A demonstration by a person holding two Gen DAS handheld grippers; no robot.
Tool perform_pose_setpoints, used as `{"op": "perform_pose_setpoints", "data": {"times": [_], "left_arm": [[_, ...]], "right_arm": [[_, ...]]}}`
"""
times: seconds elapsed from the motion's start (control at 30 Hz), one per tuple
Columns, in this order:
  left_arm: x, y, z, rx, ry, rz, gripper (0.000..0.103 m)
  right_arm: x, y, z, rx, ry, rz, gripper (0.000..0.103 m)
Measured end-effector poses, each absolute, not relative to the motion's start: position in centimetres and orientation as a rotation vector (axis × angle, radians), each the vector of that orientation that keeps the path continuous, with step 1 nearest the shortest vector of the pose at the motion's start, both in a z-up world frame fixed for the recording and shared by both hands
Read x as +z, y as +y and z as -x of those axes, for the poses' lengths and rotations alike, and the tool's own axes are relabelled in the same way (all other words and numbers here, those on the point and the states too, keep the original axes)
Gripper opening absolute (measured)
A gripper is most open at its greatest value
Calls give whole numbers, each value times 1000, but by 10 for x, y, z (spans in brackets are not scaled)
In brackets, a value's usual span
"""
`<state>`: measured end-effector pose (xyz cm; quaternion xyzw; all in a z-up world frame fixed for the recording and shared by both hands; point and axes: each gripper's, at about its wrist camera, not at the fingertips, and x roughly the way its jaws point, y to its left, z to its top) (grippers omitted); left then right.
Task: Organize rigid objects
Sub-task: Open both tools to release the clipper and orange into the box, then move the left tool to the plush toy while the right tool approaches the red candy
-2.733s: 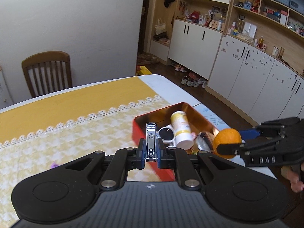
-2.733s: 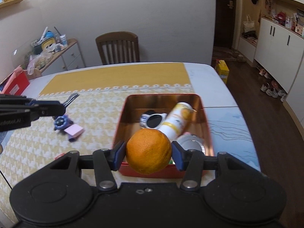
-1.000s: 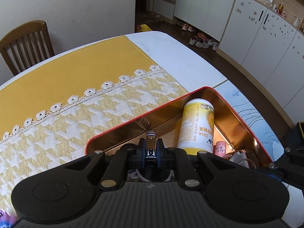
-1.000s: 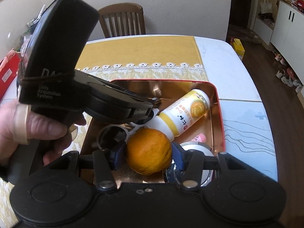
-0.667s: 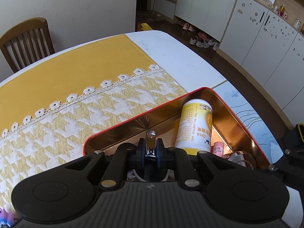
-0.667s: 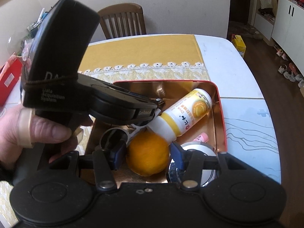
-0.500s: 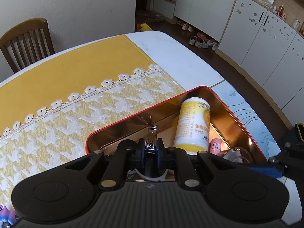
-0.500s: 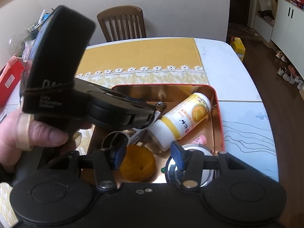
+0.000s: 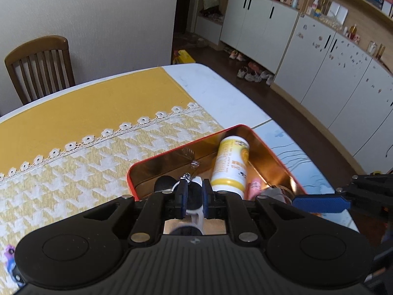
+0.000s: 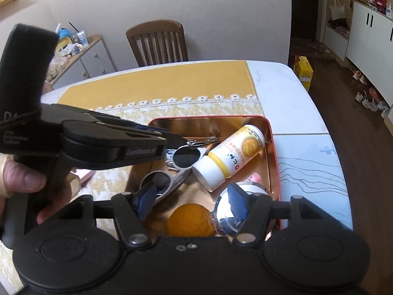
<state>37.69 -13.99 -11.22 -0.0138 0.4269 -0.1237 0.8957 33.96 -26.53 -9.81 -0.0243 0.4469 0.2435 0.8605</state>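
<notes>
Two grippers over one red tin [image 10: 208, 118] on the yellow tablecloth [image 9: 98, 113]. Left gripper [image 9: 194, 189], gripped by a hand [image 10: 22, 179]: reaching in across the tin's left edge, narrow, pinching the near end of a nail clipper [image 10: 203, 141]. Clipper poking out level toward the tin's far edge, above the white sunglasses [image 10: 183, 157] by the left edge. Right gripper [image 10: 191, 200]: opening right now, wide, pressing on nothing. Below and between its pads, loose on the tin's floor at the near edge, the orange [image 10: 190, 222]. Just right of it, in the near right corner, a shiny round thing [image 10: 221, 212]. Lying slantwise toward the far right corner, a white-and-yellow bottle [image 10: 231, 154]. Beside it, by the right edge, something small and pink [image 10: 253, 178].
</notes>
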Motion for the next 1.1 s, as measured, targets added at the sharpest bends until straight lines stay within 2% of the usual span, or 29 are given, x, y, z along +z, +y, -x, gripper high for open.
{"op": "perform_pose_setpoints", "data": {"times": [0.47,0.9,0.97,1.07,1.1], "left_arm": [[-86,-105,-304,-254,816,77,13],[-87,-41,-245,-202,784,47,17],[-90,-29,-239,-201,790,61,23],[-94,-7,-227,-189,786,93,49],[-95,0,-223,-179,784,101,61]], "right_arm": [[-76,-271,-297,535,871,39,82],[-68,-225,-256,589,773,98,93],[-69,-214,-251,599,774,100,94],[-73,-196,-245,613,779,112,94],[-74,-190,-242,621,780,116,95]]}}
